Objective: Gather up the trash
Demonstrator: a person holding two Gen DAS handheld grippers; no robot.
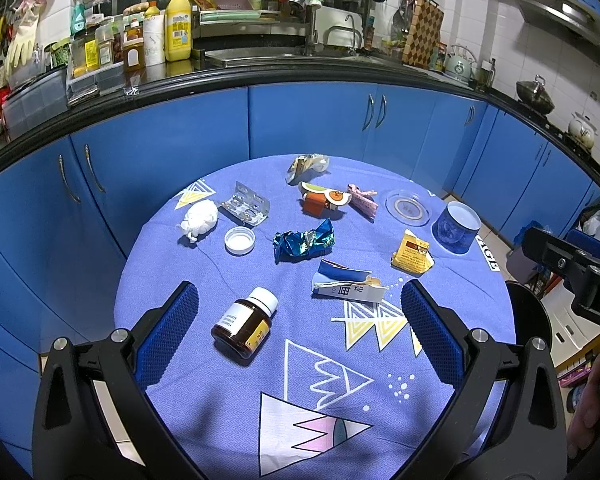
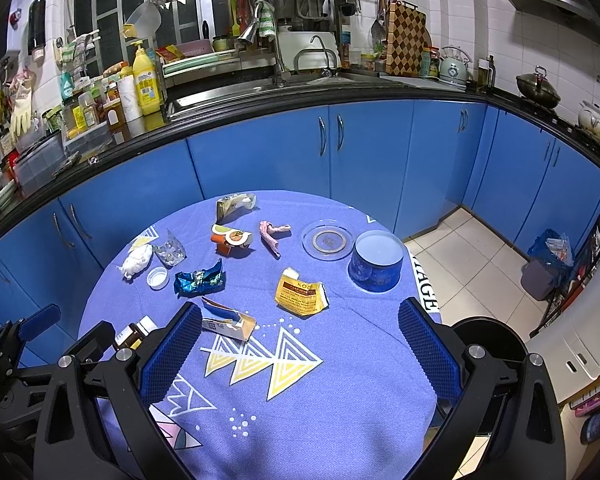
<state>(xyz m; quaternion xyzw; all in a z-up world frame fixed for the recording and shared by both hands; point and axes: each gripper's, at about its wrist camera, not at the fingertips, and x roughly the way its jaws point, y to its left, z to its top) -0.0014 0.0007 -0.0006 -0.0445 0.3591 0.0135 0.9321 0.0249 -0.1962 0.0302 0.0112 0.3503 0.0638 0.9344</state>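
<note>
Both tongs are hanging apart and empty over the round table (image 1: 452, 360), largest thing in view. Trash is lying from its centre toward twelve o'clock. The left gripper (image 1: 300, 332) is framing the brown pill bottle (image 1: 244, 326): best straddling its body crosswise. The right gripper (image 2: 300, 340) is facing the yellow packet (image 2: 302, 294), seemingly reading "KOC"; the tablecloth edge shows "AGE".

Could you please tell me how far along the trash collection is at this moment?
Nothing looks collected yet. The left gripper and right gripper both hover open and empty over the table. Still lying there: the brown pill bottle, torn carton, blue foil wrapper, yellow packet, tissue wad and blister pack. The lined bin waits on the floor.
</note>
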